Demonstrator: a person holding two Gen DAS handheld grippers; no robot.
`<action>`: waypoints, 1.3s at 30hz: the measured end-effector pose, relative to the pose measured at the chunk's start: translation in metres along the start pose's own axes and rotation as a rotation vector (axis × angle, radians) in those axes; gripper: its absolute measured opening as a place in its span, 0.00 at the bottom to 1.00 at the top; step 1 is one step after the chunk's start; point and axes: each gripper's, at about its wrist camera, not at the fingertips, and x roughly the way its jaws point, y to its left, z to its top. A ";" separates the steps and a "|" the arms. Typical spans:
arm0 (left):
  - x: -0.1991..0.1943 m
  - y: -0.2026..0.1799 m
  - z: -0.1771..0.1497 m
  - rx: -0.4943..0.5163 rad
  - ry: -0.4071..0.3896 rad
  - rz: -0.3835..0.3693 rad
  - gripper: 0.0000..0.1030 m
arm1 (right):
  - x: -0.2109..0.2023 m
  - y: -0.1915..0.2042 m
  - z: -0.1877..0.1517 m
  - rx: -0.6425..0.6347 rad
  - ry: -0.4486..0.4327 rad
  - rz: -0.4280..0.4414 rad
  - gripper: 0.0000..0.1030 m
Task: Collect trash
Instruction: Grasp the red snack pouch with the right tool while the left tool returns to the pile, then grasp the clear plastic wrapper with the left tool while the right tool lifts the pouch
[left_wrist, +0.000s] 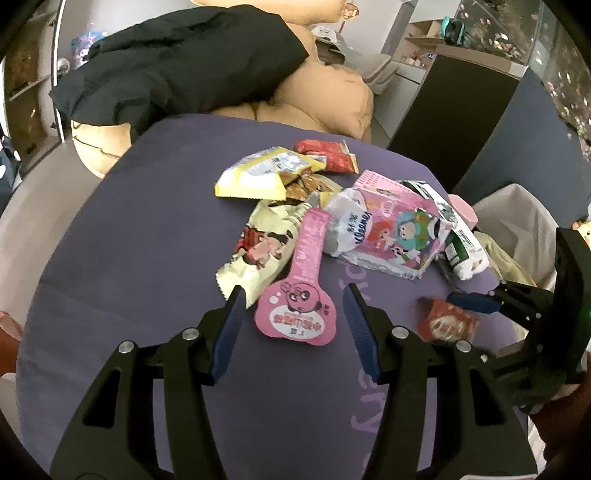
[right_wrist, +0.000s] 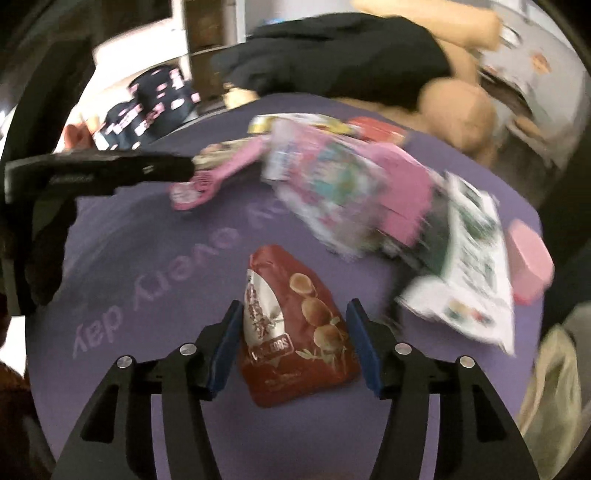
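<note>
A pile of snack wrappers lies on a purple cushion (left_wrist: 147, 229). My left gripper (left_wrist: 293, 297) is open, its fingers on either side of the round end of a pink lollipop-shaped wrapper (left_wrist: 299, 295). My right gripper (right_wrist: 291, 310) is open around a dark red snack bag (right_wrist: 291, 332), which lies flat between the fingers. In the left wrist view the right gripper (left_wrist: 472, 301) shows at the right, by the same red bag (left_wrist: 447, 325). A pink cartoon packet (left_wrist: 395, 232), a yellow wrapper (left_wrist: 258, 173) and a cream wrapper (left_wrist: 258, 247) lie in the pile.
A black jacket (left_wrist: 177, 62) lies over tan cushions (left_wrist: 332, 99) behind the purple cushion. A bin with a pale liner (left_wrist: 517, 229) stands at the right. A green-and-white packet (right_wrist: 476, 258) and a pink box (right_wrist: 528, 262) lie near the cushion's right edge.
</note>
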 end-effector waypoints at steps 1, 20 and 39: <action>0.001 -0.001 -0.001 0.002 0.007 -0.007 0.51 | -0.005 -0.005 -0.004 0.028 -0.002 0.003 0.52; 0.011 -0.017 -0.001 0.040 0.022 -0.011 0.20 | -0.033 -0.004 -0.040 0.089 0.050 -0.057 0.56; 0.003 -0.007 -0.010 -0.048 0.008 -0.085 0.46 | -0.057 -0.034 -0.048 0.205 -0.072 -0.059 0.20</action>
